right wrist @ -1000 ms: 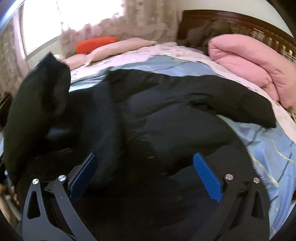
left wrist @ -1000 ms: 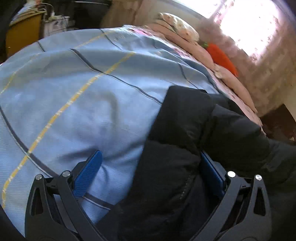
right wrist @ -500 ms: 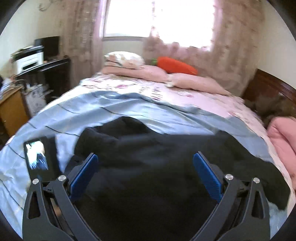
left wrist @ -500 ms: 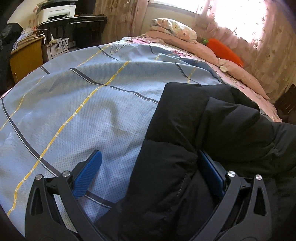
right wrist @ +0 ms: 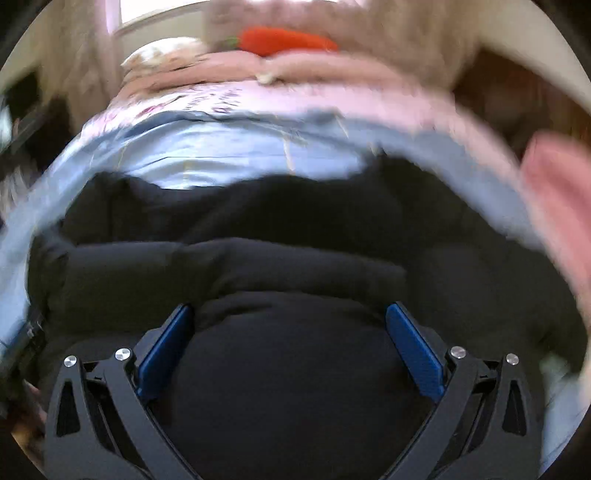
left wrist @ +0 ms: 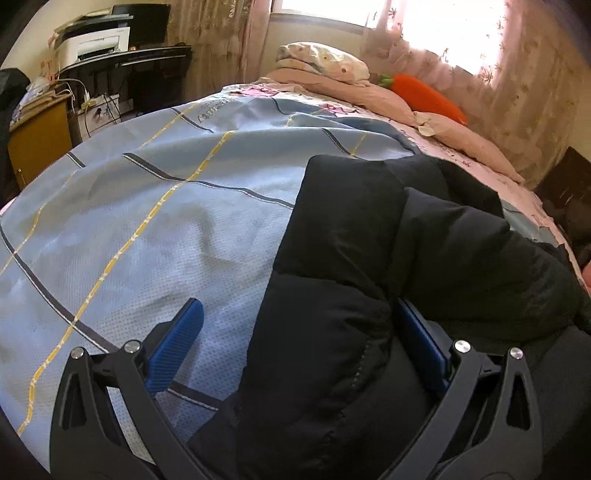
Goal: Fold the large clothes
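From the left wrist camera, the left claw (left wrist: 299, 347) sits low over the bed with its blue pads spread wide. A puffy fold of the black padded jacket (left wrist: 369, 295) bulges up between them: the right pad is pressed against the fabric, while the left pad stands free over the blue checked bedcover (left wrist: 155, 221), so nothing is pinched. The jacket lies heaped on the right part of the bed, one thick fold doubled over another. Beyond it, along the far edge, a pink quilt (left wrist: 373, 96) carries a floral pillow (left wrist: 325, 62) and an orange carrot-shaped cushion (left wrist: 428, 96) under a bright curtained window (left wrist: 443, 22). At the left of the room a dark desk (left wrist: 147, 62) bears a white printer (left wrist: 99, 40), and a yellow wooden cabinet (left wrist: 40, 140) stands beside it.

The right wrist camera is blurred by motion. The right claw (right wrist: 291, 339) hangs with its pads wide apart, straddling a rounded bulge of the jacket (right wrist: 295, 387) that fills the lower frame; whether the pads touch the cloth is unclear. Past the jacket lie the bedcover (right wrist: 229, 147) and the carrot cushion (right wrist: 284, 38), with a pink bundle (right wrist: 557, 192) at the right edge.
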`<action>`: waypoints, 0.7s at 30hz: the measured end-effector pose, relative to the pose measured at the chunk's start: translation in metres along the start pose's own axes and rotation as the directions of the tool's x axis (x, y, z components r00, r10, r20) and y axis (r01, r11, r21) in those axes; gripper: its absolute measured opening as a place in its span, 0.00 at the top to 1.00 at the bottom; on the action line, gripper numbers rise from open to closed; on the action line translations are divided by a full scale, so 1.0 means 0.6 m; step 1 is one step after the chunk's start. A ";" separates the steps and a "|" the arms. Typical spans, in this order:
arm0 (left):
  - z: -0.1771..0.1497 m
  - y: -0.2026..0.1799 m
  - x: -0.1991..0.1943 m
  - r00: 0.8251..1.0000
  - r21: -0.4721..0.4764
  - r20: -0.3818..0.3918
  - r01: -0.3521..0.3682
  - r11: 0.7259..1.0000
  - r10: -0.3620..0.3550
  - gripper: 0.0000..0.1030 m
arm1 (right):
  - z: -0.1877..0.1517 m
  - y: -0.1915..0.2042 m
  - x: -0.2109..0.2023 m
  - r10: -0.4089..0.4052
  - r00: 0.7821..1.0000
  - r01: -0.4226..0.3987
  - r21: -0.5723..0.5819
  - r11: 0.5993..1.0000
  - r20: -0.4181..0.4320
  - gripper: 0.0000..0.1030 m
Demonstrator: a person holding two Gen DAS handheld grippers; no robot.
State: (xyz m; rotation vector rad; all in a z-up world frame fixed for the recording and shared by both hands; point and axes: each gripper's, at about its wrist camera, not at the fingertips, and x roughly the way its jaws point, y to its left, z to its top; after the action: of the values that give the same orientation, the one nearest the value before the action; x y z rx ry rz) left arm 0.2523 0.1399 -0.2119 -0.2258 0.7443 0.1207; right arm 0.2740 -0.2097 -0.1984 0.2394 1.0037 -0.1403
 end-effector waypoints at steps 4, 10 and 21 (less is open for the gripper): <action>-0.004 -0.023 -0.003 0.999 0.051 0.021 -0.039 0.998 0.037 0.02 | -0.026 -0.006 0.032 0.014 1.000 -0.013 0.033 0.999 -0.014 0.01; -0.001 -0.011 0.010 0.999 0.022 -0.009 -0.032 0.999 0.033 0.02 | -0.015 -0.063 -0.014 0.281 0.959 -0.281 0.169 0.945 0.020 0.01; 0.028 -0.039 -0.026 0.997 0.047 -0.036 -0.070 0.996 0.072 0.02 | -0.166 -0.672 -0.213 0.130 0.865 -0.464 0.675 0.574 0.485 0.01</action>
State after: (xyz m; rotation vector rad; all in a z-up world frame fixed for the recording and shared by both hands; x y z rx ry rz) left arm 0.2560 0.1211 -0.1856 -0.1584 0.7918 0.1671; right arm 0.0337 -0.5720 -0.1950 1.1552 0.4222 -0.2930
